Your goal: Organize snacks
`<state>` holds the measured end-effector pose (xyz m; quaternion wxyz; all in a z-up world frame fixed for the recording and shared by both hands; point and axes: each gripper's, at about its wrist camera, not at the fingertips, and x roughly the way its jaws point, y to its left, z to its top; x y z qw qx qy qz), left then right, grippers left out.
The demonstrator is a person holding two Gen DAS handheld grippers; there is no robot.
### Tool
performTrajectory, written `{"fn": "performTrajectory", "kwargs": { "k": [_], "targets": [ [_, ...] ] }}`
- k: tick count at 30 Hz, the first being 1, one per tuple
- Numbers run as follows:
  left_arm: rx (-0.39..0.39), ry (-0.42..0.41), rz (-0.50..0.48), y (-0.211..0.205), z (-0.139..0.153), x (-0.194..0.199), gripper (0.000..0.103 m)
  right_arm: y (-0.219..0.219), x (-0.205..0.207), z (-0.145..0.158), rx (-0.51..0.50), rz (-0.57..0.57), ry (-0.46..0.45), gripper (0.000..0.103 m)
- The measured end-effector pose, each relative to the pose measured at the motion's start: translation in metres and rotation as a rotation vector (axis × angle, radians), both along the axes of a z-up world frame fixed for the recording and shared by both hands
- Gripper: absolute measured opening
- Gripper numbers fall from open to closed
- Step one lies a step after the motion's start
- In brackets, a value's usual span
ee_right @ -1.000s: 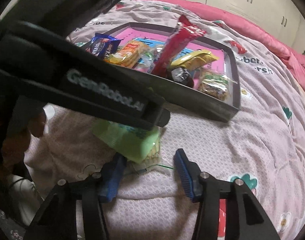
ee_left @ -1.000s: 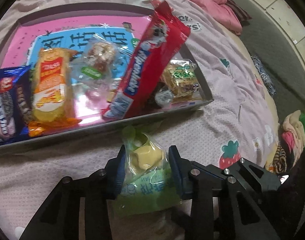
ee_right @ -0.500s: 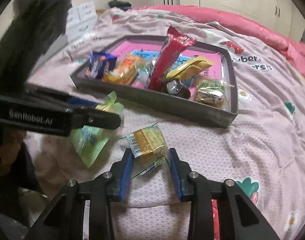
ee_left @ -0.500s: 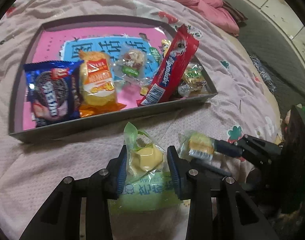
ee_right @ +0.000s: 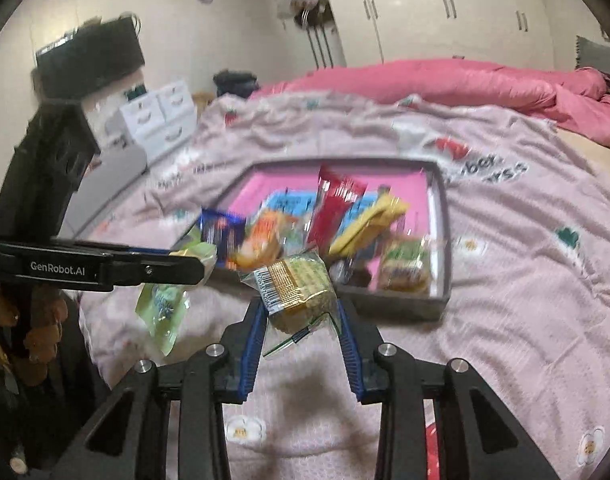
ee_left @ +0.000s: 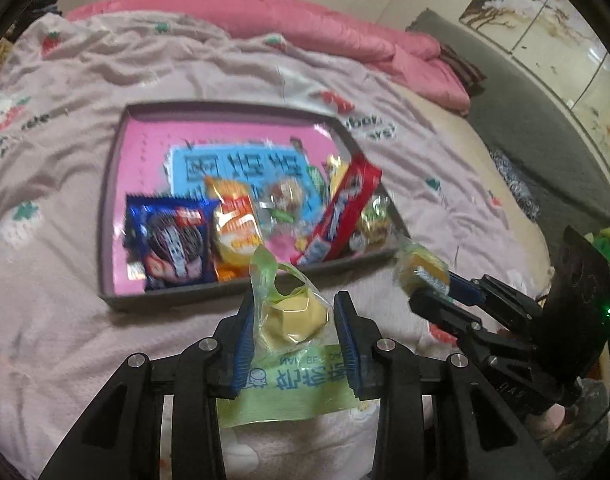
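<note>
A bed (ee_left: 85,320) carries a grey tray (ee_left: 105,240) already holding several snacks. Ahead of it, the left hand-held gripper (ee_left: 293,316) clamps a green packet (ee_left: 293,316) and the right hand-held gripper (ee_right: 301,320) a yellow biscuit pack (ee_right: 297,280); both are not yet in the tray.

Dim indoor light, motion blur mid-frame, fisheye-warped dark edges.

The right gripper (ee_right: 299,320) has closed its jaws on the yellow cracker pack (ee_right: 297,284), which lay loose on the pink blanket (ee_right: 505,280) a second ago. Both that pack and the green snack bag (ee_left: 291,312) in the left gripper (ee_left: 293,316) are now lifted off the blanket. The grey tray (ee_left: 105,216) looks farther away than before.
</note>
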<state>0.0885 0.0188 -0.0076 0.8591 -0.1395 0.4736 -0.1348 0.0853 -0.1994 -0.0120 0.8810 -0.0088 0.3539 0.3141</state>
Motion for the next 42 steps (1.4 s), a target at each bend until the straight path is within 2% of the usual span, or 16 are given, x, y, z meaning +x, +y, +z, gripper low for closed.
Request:
{"fn": "performTrajectory", "kwargs": {
  "k": [7,8,10,14,17,19,21,22,24,26,27,31,36,42],
  "targets": [
    [0.029,-0.074,0.025,-0.001,0.018,0.004,0.037,-0.006,0.001,0.014,0.002,-0.043,-0.075,0.036],
    [0.035,-0.08,0.029,-0.002,0.02,0.005,0.031,-0.006,0.001,0.017,0.005,-0.048,-0.091,0.036],
    [0.043,-0.098,0.034,-0.003,0.024,0.008,0.025,-0.007,0.002,0.02,0.007,-0.053,-0.106,0.036],
    [0.057,-0.121,0.039,-0.008,0.026,0.019,0.024,-0.007,0.011,0.02,0.017,-0.064,-0.102,0.036],
    [0.096,-0.098,0.042,-0.009,0.014,0.032,0.019,-0.006,0.02,0.013,0.012,-0.068,-0.074,0.036],
    [0.052,-0.071,0.027,-0.004,0.007,0.028,0.018,-0.006,0.021,0.009,0.002,-0.068,-0.061,0.036],
    [0.072,-0.058,-0.033,-0.006,0.001,0.021,0.019,-0.006,0.021,0.007,-0.001,-0.064,-0.054,0.036],
    [0.098,-0.054,-0.063,-0.008,-0.003,0.018,0.021,-0.005,0.021,0.006,0.002,-0.061,-0.047,0.036],
    [0.133,-0.055,-0.145,-0.016,-0.009,0.009,0.031,-0.004,0.022,0.006,0.004,-0.058,-0.045,0.036],
    [0.146,-0.056,-0.183,-0.024,-0.015,0.004,0.051,-0.003,0.021,0.005,0.0,-0.053,-0.046,0.036],
    [0.131,-0.044,-0.208,-0.029,-0.019,0.002,0.054,-0.002,0.021,0.004,-0.004,-0.051,-0.046,0.036],
    [0.121,-0.003,-0.203,-0.041,-0.031,0.004,0.067,-0.005,0.022,0.005,0.001,-0.06,-0.043,0.036],
    [0.145,0.065,-0.157,-0.049,-0.054,0.01,0.069,-0.01,0.026,0.005,0.029,-0.08,-0.029,0.036],
    [0.142,0.084,-0.091,-0.059,-0.065,0.023,0.069,-0.009,0.026,0.005,0.019,-0.076,-0.032,0.036]
  ]
}}
